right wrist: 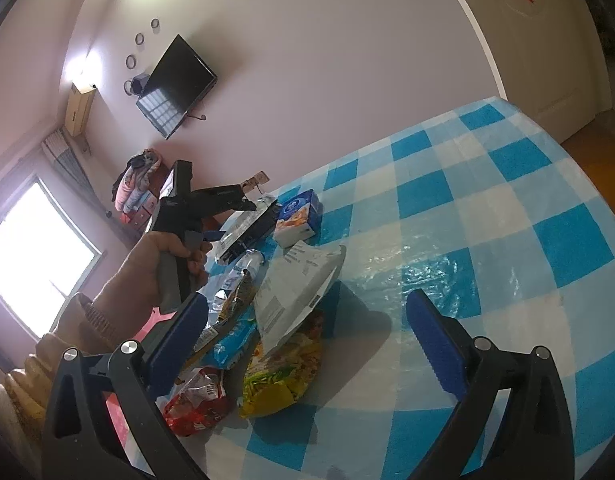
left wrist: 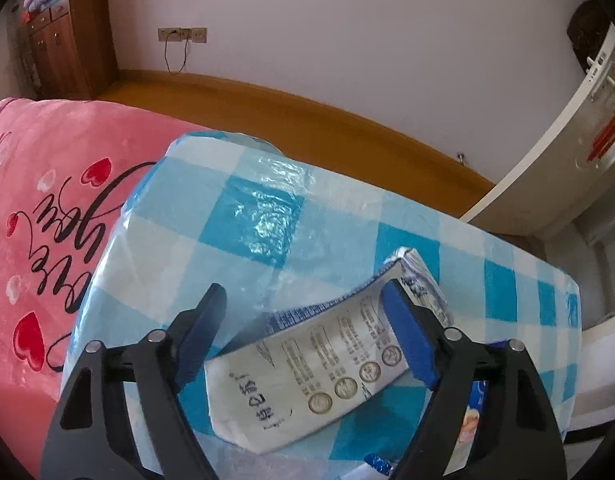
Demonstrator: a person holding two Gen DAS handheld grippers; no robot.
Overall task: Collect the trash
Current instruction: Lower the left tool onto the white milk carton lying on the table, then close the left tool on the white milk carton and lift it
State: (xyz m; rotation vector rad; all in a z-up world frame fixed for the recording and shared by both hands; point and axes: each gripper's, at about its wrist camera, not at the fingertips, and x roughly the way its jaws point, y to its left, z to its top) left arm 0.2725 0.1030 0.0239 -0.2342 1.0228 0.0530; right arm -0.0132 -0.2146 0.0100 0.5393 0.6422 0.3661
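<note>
My left gripper (left wrist: 303, 312) is open, its jaws on either side of a flattened white carton (left wrist: 307, 376) with printed text that lies on the blue-checked table (left wrist: 267, 208). In the right wrist view the same carton (right wrist: 247, 224) lies under the left gripper (right wrist: 247, 216), held by a hand. My right gripper (right wrist: 307, 324) is open and empty above the table (right wrist: 467, 208). Before it lie a white wrapper (right wrist: 295, 292), a yellow-green snack bag (right wrist: 283, 372), a red wrapper (right wrist: 195, 400), a blue wrapper (right wrist: 231, 340) and a blue-white box (right wrist: 299, 220).
A pink blanket (left wrist: 39, 220) covers the bed left of the table. A wooden floor (left wrist: 307, 120) and a white door (left wrist: 567, 140) lie beyond. A TV (right wrist: 175, 84) hangs on the wall. A window (right wrist: 31, 256) is at the left.
</note>
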